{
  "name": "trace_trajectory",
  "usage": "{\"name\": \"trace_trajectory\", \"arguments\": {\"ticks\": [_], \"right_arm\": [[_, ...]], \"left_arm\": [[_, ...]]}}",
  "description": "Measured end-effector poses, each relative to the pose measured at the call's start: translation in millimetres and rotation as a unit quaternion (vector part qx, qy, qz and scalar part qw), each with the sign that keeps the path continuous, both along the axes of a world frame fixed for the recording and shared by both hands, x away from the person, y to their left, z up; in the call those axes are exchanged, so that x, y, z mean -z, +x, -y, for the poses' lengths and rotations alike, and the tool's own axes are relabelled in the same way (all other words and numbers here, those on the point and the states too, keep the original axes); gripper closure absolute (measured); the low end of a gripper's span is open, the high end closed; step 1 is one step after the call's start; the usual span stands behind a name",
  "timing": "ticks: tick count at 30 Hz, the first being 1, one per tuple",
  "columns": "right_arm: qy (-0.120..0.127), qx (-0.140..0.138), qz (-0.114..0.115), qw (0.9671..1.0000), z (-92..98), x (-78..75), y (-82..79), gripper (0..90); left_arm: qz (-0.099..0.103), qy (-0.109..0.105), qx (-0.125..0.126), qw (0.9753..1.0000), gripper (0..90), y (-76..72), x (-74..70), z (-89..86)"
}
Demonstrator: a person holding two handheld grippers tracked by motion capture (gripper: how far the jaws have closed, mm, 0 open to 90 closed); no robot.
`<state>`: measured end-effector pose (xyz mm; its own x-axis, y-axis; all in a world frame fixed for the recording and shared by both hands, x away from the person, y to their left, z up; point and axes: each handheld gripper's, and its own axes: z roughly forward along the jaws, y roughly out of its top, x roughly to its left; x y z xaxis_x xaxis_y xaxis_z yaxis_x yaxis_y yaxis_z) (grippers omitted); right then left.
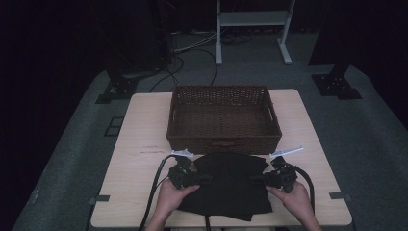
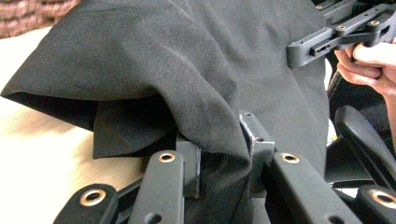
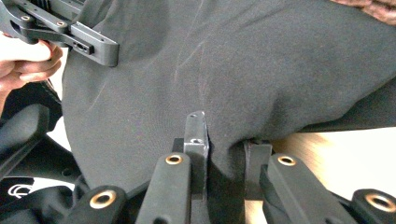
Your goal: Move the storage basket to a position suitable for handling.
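Item: black cloth [image 1: 230, 185], folded or bunched, on the near half of the table [image 1: 139, 125], just in front of the wicker basket [image 1: 223, 118] and apart from it. I hold it at both sides so it lifts evenly instead of trailing from one corner. My left gripper [image 1: 199, 179] is closed down on a pinch of the left edge; in the left gripper view the fabric [image 2: 187, 70] is squeezed between the jaws and drapes up and over them. My right gripper [image 1: 257, 180] is likewise clamped on the right edge, a fold of fabric [image 3: 261, 70] wedged between its jaws. The basket stands empty and open-topped directly behind the cloth, which I judge makes it the likely destination for a short forward lift. Floor [image 1: 72, 144] grey; stand legs [image 1: 219, 33] beyond the table.
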<state>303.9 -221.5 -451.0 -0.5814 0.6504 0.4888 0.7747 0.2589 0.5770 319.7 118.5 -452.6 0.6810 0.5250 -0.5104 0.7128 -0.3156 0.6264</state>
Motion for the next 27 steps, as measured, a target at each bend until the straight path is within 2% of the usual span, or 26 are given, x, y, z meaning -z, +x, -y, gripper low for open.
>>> {"name": "trace_trajectory", "arguments": {"ticks": [10,27], "right_arm": [[0.003,-0.001,0.023,0.9997,2.1,-19.7,-7.0,76.1],[0.006,-0.013,0.051,0.9986,0.4,-52.2,-9.5,76.1]], "left_arm": [[0.018,0.002,0.011,0.9998,72.6,-5.2,-18.6,0.7],[0.040,-0.014,0.020,0.9989,72.7,-7.9,-48.9,-5.4]]}}
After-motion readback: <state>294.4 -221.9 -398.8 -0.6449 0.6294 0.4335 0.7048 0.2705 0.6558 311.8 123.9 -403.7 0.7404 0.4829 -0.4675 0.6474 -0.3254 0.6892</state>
